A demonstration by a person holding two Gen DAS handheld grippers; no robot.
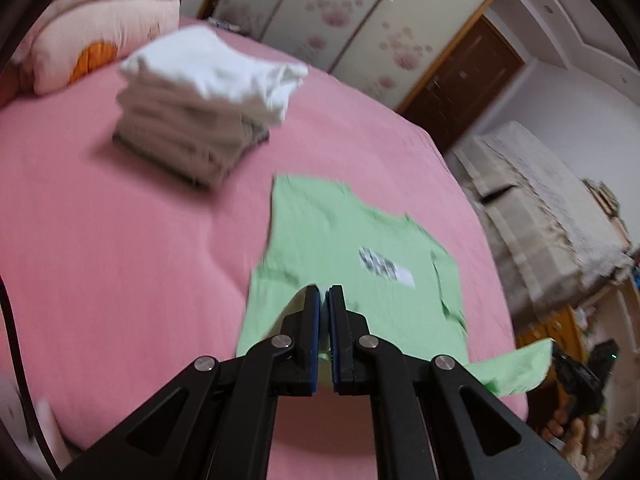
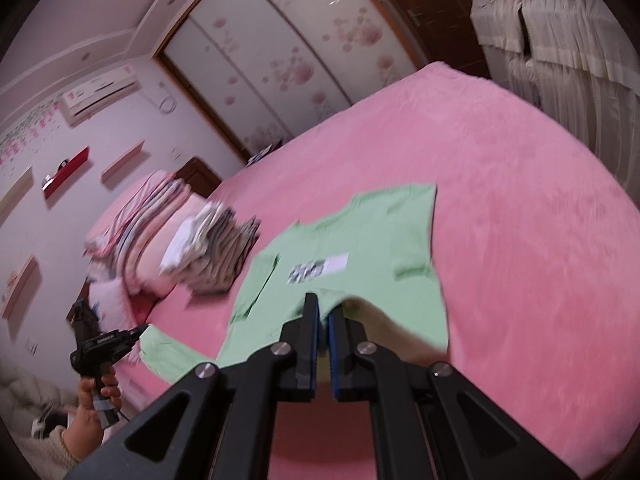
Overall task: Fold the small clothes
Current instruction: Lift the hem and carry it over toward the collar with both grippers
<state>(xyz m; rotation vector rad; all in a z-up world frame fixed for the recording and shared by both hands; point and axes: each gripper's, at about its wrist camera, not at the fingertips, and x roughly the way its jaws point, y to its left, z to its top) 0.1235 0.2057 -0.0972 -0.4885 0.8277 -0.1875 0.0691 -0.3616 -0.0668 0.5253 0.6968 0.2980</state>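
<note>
Closed on the near hem of the green T-shirt (image 1: 340, 240), the left gripper (image 1: 324, 292) and right gripper (image 2: 324, 300) each pinch one corner. From both fingers the shirt is stretched away across the pink bed (image 1: 120, 240), collar farthest, beside folded clothes (image 1: 200, 100).

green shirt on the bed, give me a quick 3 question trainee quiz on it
1. True or false: both grippers are shut on the green shirt.
2. What lies on the pink bed beyond the shirt? A) folded pile B) shoes C) basket
3. Fill in: the shirt's printed label faces ____.

Key: 1 true, left gripper and right gripper each pinch its hem; 2 A, the folded pile; 3 up.
</note>
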